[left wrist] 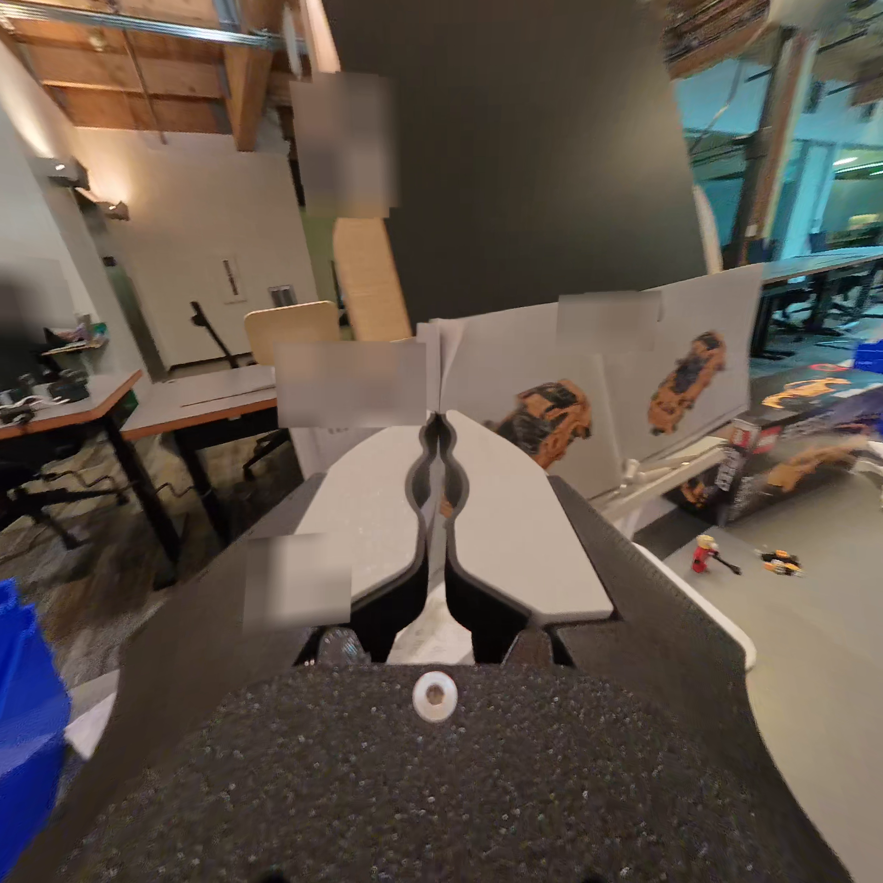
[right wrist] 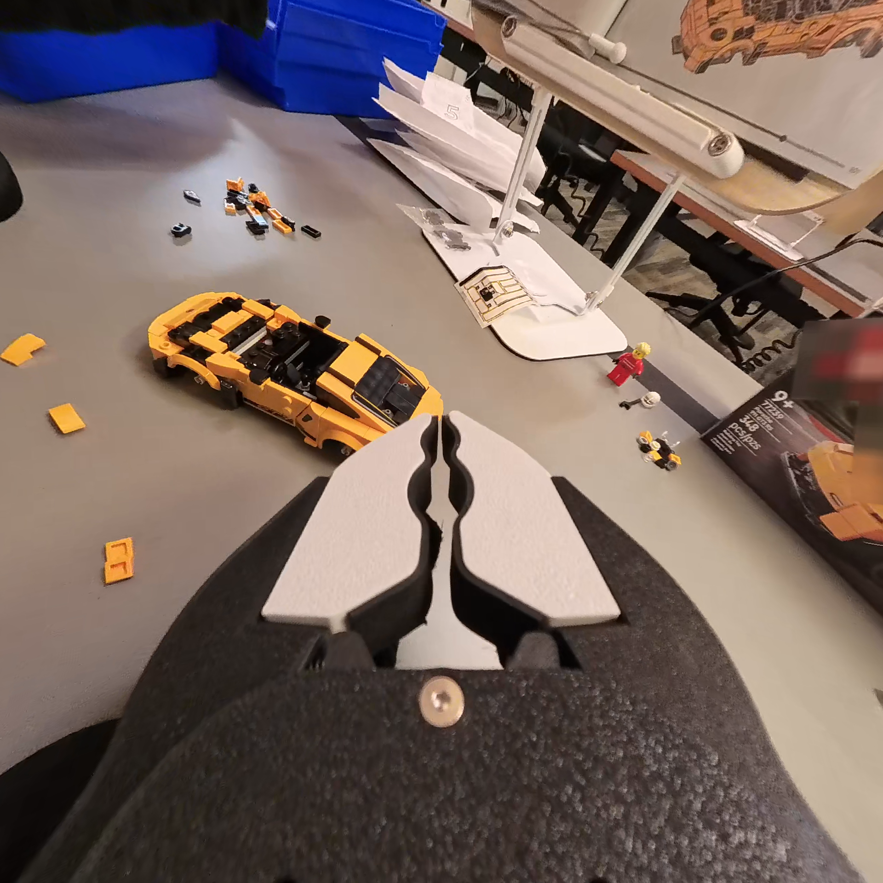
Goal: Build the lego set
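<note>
My left gripper (left wrist: 437, 420) is raised in front of the open instruction booklet (left wrist: 540, 363) on its stand. It is shut on a page of the booklet, which runs edge-on down into the fingertips. My right gripper (right wrist: 440, 420) is shut, with nothing visible between its tips. It hovers over the grey table (right wrist: 143, 478), just right of the nose of the partly built orange and black car (right wrist: 286, 368). A pile of small loose pieces (right wrist: 253, 210) lies beyond the car. Orange tiles (right wrist: 67, 418) lie to its left.
A red minifigure (right wrist: 628, 365), a white helmet (right wrist: 650, 399) and a small orange-black sub-assembly (right wrist: 659, 451) lie right of the gripper. The set's box (right wrist: 812, 478) is at the right edge. The stand's white base (right wrist: 564, 329) and blue bins (right wrist: 334, 48) are farther back. About 45 cm separates my left fingertips from my right. The left gripper is farther from the small orange-black sub-assembly (right wrist: 659, 451), some 45 cm, than the right, some 25 cm. Look for it in the left wrist view (left wrist: 786, 558) too.
</note>
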`<state>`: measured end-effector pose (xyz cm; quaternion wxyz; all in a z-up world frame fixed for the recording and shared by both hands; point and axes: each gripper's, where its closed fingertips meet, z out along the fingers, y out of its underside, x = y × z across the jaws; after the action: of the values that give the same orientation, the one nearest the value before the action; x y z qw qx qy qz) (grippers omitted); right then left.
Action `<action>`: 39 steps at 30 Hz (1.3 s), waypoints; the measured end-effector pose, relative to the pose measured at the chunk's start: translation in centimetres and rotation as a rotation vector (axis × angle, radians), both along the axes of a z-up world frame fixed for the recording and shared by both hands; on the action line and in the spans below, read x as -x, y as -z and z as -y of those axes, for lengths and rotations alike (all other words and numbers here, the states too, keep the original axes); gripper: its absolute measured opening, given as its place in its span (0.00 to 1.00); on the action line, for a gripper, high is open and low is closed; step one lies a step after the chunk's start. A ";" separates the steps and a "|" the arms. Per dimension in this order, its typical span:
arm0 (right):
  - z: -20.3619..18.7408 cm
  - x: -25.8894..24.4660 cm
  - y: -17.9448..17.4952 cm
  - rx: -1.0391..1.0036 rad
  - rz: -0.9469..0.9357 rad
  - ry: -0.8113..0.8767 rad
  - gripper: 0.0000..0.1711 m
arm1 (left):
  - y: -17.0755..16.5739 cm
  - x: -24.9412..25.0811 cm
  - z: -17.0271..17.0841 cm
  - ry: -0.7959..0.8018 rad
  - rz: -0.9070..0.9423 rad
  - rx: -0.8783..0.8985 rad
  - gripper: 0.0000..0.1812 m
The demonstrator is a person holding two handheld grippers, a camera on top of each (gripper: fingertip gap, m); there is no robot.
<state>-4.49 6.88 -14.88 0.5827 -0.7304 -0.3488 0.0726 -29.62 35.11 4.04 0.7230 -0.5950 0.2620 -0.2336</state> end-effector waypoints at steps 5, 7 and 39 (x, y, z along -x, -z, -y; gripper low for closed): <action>-0.4 0.1 -0.5 -0.023 0.006 0.008 0.01 | -0.2 -3.7 4.3 0.148 0.035 -0.031 0.00; -0.7 0.0 -0.8 -0.026 0.006 0.025 0.01 | 0.1 -5.7 5.6 0.202 0.069 -0.010 0.00; -1.6 -0.3 -0.5 -0.020 0.035 0.085 0.01 | 2.3 -12.8 8.1 0.290 0.202 0.041 0.00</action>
<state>-4.19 8.46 -14.39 0.5861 -0.7400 -0.3285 0.0316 -16.85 27.01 1.73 0.6920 -0.5392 0.2662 -0.3994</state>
